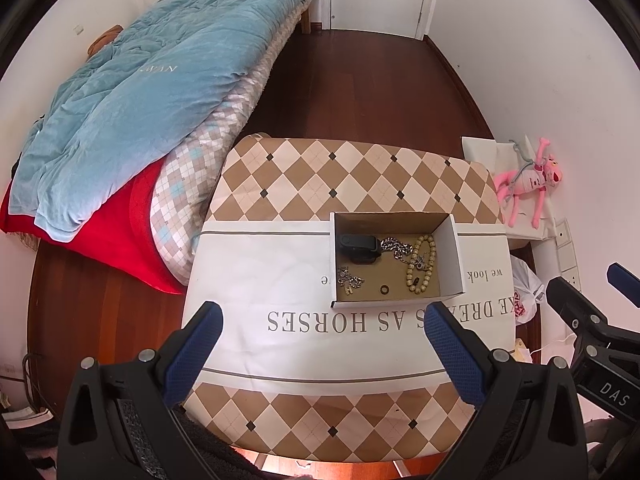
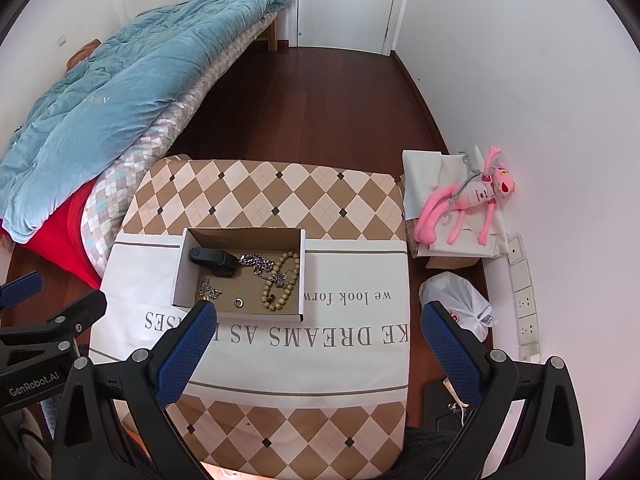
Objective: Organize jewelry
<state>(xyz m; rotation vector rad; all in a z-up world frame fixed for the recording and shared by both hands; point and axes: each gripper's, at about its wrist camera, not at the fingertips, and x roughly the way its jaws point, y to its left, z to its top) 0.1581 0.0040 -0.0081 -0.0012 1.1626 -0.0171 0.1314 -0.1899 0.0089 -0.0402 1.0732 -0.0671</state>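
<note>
Both grippers hover spread wide and empty over a cloth-covered table (image 1: 280, 264), the jewelry lying ahead of them in an open cardboard box (image 1: 450, 256). The box sits just beyond the left gripper (image 1: 324, 356) and ahead and left of the right gripper (image 2: 316, 348), whose left finger overlaps its near corner in view. Inside, a beaded bracelet (image 1: 420, 266) tangles with a silver chain (image 1: 396, 247), likely limp, light and slippery; pinching a bunched loop looks surest. A black band (image 1: 358, 245), a smaller silver piece (image 1: 350, 280) and a tiny ring (image 1: 384, 289) lie apart; the ring probably resists gripping off the flat floor. The box walls crowd any approach. A pink plush toy (image 2: 468, 204) lies well off to the right.
</note>
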